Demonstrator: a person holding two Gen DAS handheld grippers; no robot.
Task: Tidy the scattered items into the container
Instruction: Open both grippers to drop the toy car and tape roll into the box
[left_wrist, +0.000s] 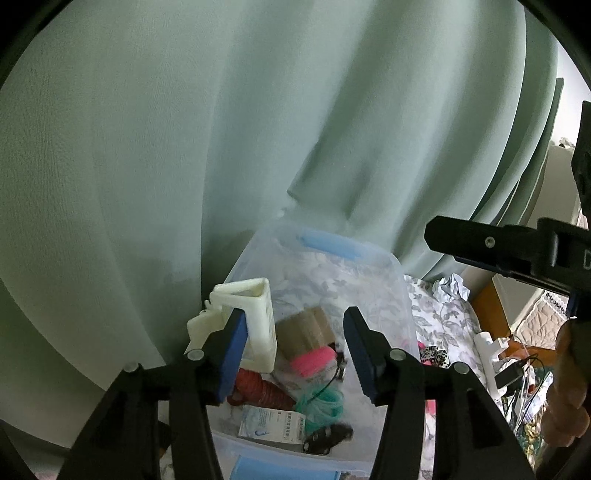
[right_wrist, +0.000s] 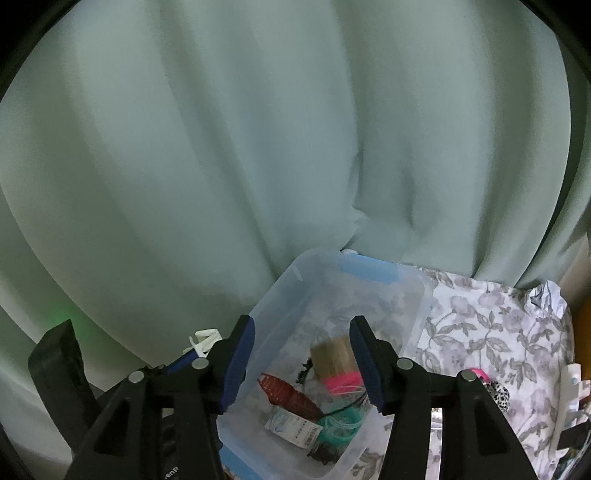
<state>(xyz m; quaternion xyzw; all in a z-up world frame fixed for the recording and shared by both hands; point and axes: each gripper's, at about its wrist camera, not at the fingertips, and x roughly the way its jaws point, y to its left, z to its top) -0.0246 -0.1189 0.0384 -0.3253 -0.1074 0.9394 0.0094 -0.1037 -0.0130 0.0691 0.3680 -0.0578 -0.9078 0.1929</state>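
Hovering over the bin (left_wrist: 391, 295), my left claw (left_wrist: 295, 354) sits at the bottom centre of its frame with its blue pads (left_wrist: 232, 354) spread wide and nothing pinched. A cream plastic bracket (left_wrist: 255, 321) stands against the inner face of the left pad, touching or just beside it, I can't tell which, and the right pad is well clear of it. Between the fingers I see into the bin: a tan roll (left_wrist: 306, 328), a pink coil (left_wrist: 314, 360), a red netted bundle (left_wrist: 258, 387), teal cord (left_wrist: 317, 404), a white packet (left_wrist: 271, 424) and a dark clip (left_wrist: 327, 437), all lying on the bottom. At the far right of that frame my right claw's black body (left_wrist: 517, 247) juts in, with a hand (left_wrist: 569, 398) below it.

My right claw (right_wrist: 301, 363), bottom centre of its own view, is spread too and empty, hanging over the bin's near left corner. Through its gap the same pile shows. Right of the bin a floral cloth (right_wrist: 480, 332) carries a leopard-print scrunchie (right_wrist: 496, 393) at lower right and crumpled paper (right_wrist: 546, 299) near the right edge, both still outside. Green curtain (right_wrist: 258, 147) fills the upper part of both views.
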